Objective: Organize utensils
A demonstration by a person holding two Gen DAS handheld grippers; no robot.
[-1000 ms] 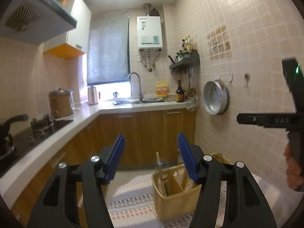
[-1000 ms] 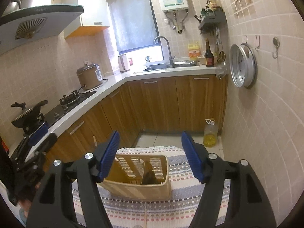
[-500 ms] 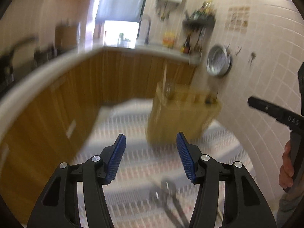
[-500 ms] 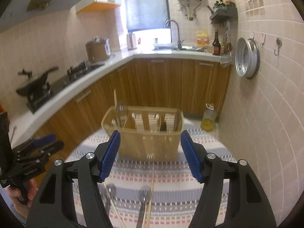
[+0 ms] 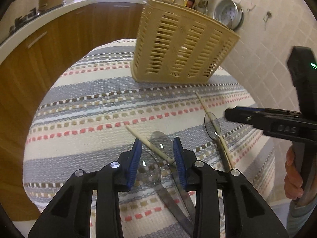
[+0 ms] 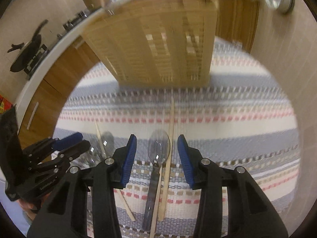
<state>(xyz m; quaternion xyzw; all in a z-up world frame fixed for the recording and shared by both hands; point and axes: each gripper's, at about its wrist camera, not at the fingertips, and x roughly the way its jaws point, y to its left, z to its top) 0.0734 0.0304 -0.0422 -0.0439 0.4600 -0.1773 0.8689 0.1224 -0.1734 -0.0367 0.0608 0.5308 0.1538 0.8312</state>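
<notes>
A tan slatted utensil basket stands at the far side of a striped cloth; it also shows in the right wrist view. My left gripper is open, low over two metal spoons and a wooden chopstick. My right gripper is open, straddling a third spoon and a long chopstick. Another chopstick lies across that spoon's handle. The right gripper shows in the left wrist view, the left gripper in the right wrist view.
The striped cloth covers a small round table. Wooden cabinets under a white counter run along the left. A tiled wall with a hanging metal pan is on the right. A stove with a pan sits on the counter.
Both grippers have dropped from looking across the kitchen to low over the cloth. The basket now looms ahead and the spoons and chopsticks lie between the fingers.
</notes>
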